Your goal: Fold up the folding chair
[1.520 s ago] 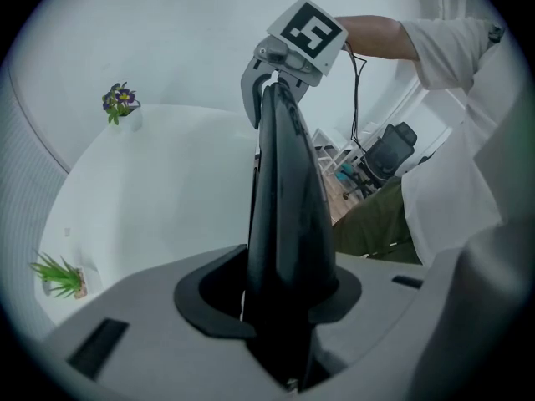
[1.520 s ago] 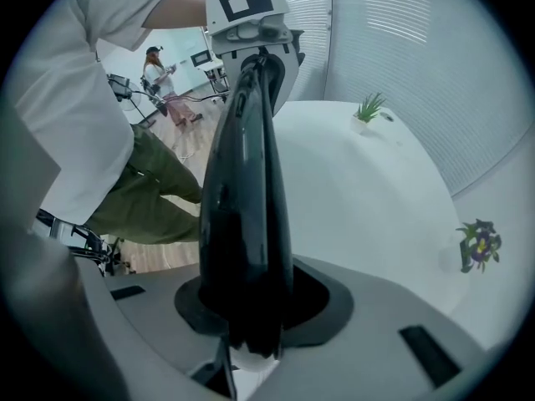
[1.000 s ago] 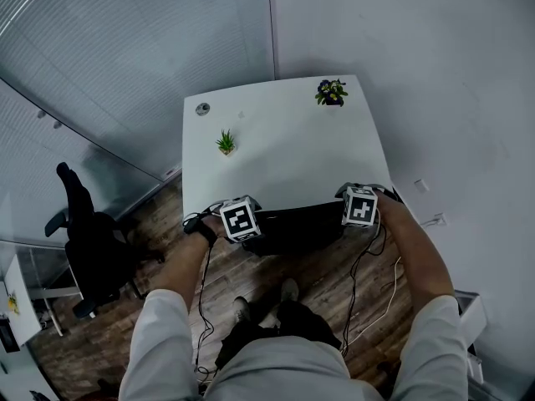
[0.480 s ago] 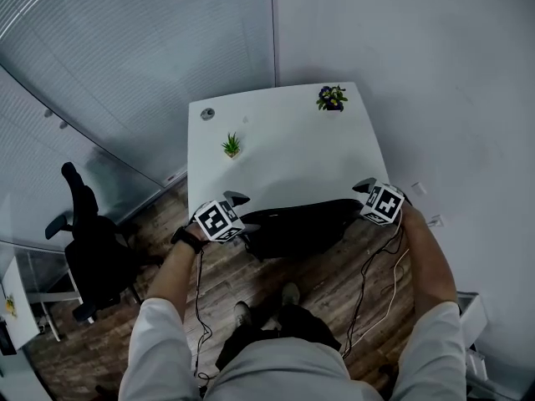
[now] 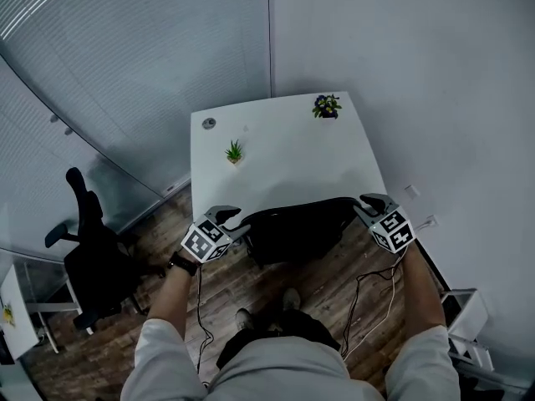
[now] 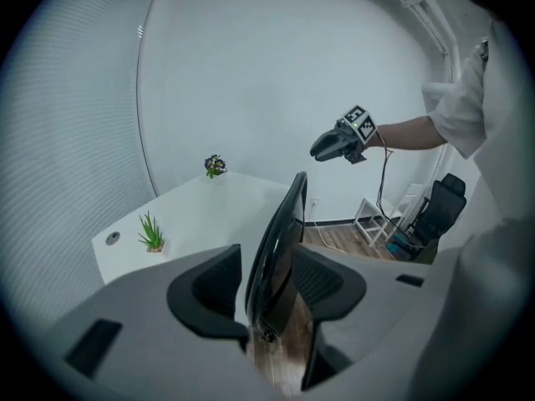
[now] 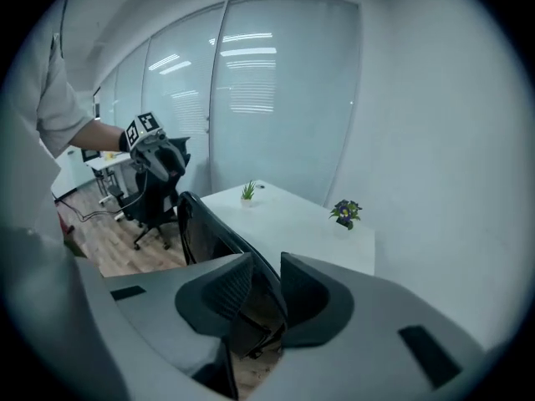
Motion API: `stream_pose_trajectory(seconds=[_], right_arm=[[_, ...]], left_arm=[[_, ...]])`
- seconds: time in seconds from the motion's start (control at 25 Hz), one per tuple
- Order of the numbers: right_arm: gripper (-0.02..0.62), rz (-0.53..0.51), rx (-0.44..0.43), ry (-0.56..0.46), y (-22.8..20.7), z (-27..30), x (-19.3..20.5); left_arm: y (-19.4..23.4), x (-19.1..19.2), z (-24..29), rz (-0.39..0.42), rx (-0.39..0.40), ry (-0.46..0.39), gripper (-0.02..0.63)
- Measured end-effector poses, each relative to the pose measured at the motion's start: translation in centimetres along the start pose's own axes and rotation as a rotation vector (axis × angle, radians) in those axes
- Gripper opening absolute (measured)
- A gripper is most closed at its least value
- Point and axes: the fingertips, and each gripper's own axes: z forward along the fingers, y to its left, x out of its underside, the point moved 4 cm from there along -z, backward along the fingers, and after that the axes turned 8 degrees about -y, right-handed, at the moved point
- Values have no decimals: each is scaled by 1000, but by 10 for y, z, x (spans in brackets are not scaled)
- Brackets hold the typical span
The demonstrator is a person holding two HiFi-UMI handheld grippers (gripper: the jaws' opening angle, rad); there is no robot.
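Observation:
The black folding chair (image 5: 297, 228) stands against the near edge of the white table (image 5: 284, 153), with its curved back on top. My left gripper (image 5: 230, 218) is at the back's left end and my right gripper (image 5: 368, 203) at its right end. Both pairs of jaws have just been closing. In the left gripper view the back's thin rim (image 6: 280, 249) runs between the pads of my left gripper (image 6: 267, 286), which hold it. In the right gripper view my right gripper (image 7: 266, 286) is clamped on the rim (image 7: 205, 224) too. The seat and legs are mostly hidden.
A small green plant (image 5: 235, 150) and a purple flower pot (image 5: 326, 105) stand on the table. A black office chair (image 5: 92, 257) is on the wood floor at the left. A white rack (image 5: 464, 316) is at the right by the wall. Cables hang from both grippers.
Both grippers rose from lower on the chair, moved apart to the ends of its back and turned more level. Their jaws went from wide to narrow round the back's rim.

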Motion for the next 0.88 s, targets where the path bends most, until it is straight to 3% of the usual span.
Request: stream_pose_trajectory(seconds=[0.2,0.48,0.68,0.88], right_arm=[[86,84,135,-134,38,-25,-13],[81,144,278,-237,78,-59,-22],[66,209,398,-331,102,-80,-29],[57,217,461,-414,141,-99,-39]], left_arm=[[-17,-9,-18,-11,-73,-92,131],[-42,-20,-33,-68,-141,-210,33],[-61,-30,-41,-77,-210,-292,16],[-91,-38,-56,-74,-247,-388,9]])
